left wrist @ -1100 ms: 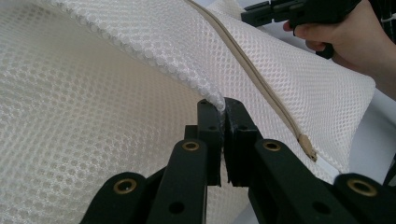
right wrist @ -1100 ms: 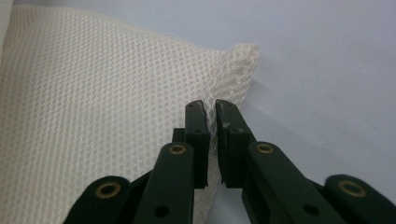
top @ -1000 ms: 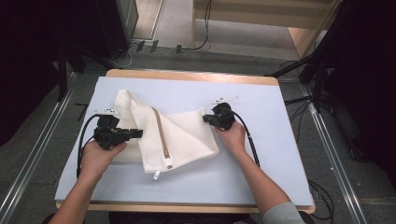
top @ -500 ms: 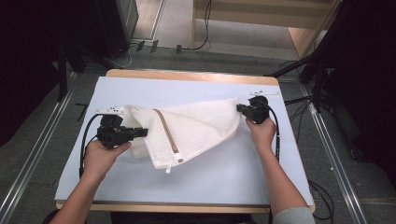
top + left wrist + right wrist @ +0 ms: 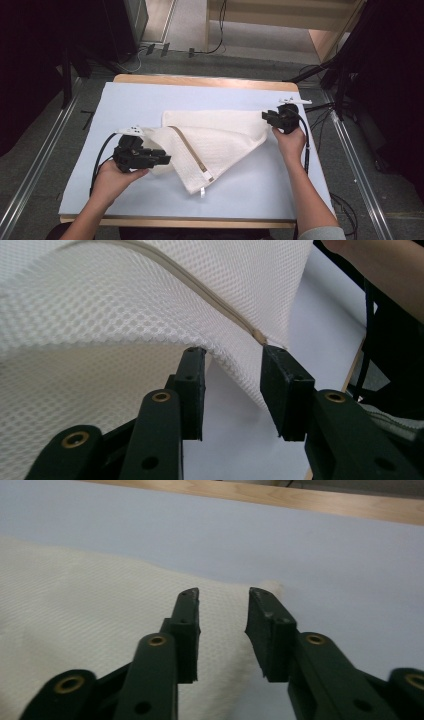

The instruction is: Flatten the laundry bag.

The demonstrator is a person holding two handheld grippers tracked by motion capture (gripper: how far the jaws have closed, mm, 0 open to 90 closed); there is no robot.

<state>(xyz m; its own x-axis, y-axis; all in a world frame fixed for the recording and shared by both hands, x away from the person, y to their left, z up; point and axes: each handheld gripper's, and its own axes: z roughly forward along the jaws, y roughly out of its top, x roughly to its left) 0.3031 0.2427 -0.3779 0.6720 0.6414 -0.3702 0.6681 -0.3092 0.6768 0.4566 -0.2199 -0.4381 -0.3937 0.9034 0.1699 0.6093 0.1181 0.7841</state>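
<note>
Across the middle of the frame, on your pale blue worktop (image 5: pixel 130 107), lies the white mesh zip bag (image 5: pixel 220 140). Your left gripper (image 5: pixel 162 159) gapes beside its raised left fold; your right gripper (image 5: pixel 265 116) stands open over its right corner.

A wooden table (image 5: pixel 200 80) carries a pale blue mat (image 5: pixel 130 100) that covers nearly all of its top, leaving a strip of wood bare along the far edge. A white mesh bag (image 5: pixel 220 137) lies on the mat near the middle, partly folded over itself, its tan zip (image 5: pixel 190 152) running diagonally.
</note>
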